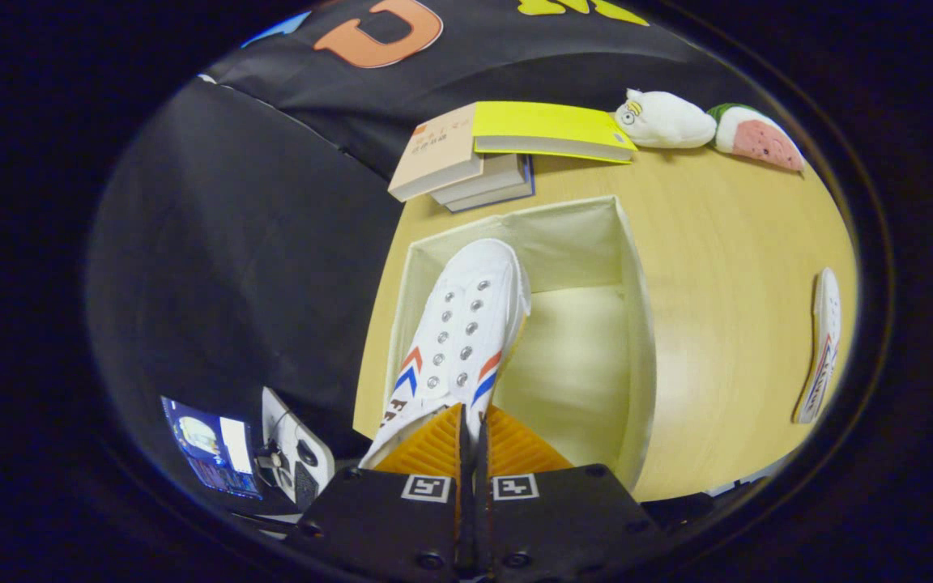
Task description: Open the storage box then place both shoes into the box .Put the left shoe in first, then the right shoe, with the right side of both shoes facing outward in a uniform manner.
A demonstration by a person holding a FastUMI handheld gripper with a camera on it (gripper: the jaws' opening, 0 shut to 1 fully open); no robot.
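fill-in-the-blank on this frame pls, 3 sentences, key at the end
1. The claw is shut on a white ____ above the open storage box.
2. The other shoe lies on the ____, outside the box.
3. Beyond the box, the yellow book rests on a stack of ____.

Missing words: shoe; table; books

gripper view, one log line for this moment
gripper: shut on shoe | shoe: over open box | second shoe: on table

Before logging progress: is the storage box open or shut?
Open: the storage box shows its bare inside, with a white shoe, pinched by the fingers, over it.
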